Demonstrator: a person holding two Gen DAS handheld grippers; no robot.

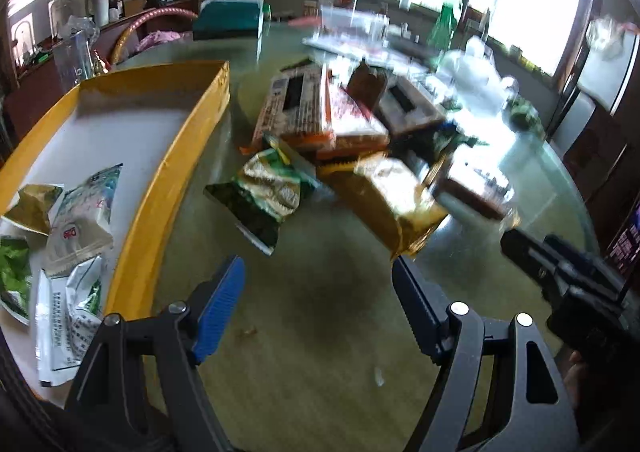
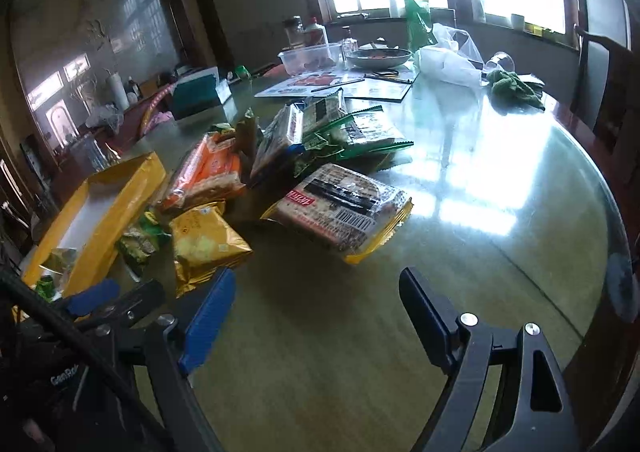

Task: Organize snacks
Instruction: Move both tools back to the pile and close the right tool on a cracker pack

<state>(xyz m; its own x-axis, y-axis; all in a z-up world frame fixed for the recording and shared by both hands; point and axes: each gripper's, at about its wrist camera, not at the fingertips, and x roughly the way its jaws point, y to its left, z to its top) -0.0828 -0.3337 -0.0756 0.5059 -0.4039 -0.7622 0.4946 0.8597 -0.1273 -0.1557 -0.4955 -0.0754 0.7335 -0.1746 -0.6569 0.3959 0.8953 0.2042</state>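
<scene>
Round worktop (image 2: 460,212) under glossy glass, greenish and reflective. Heap of crinkled foil and plastic snack packs at its middle: gold foil pouch (image 2: 206,248), puffed and shiny; flat clear-wrapped cracker pack (image 2: 344,208) with yellow serrated ends; orange biscuit packs (image 2: 208,176); small green-and-white sachet (image 1: 266,194). Shallow rectangular cardboard tray (image 1: 176,168), yellow walls, white floor, left of the heap, with a few small white and green sachets (image 1: 80,228) lying inside. Left gripper (image 1: 318,280) over bare glass just short of the heap, ribbed blue-padded fingers (image 1: 220,308) spread wide, empty. Right gripper (image 2: 318,292) likewise spread wide, holding nothing, near the cracker pack.
</scene>
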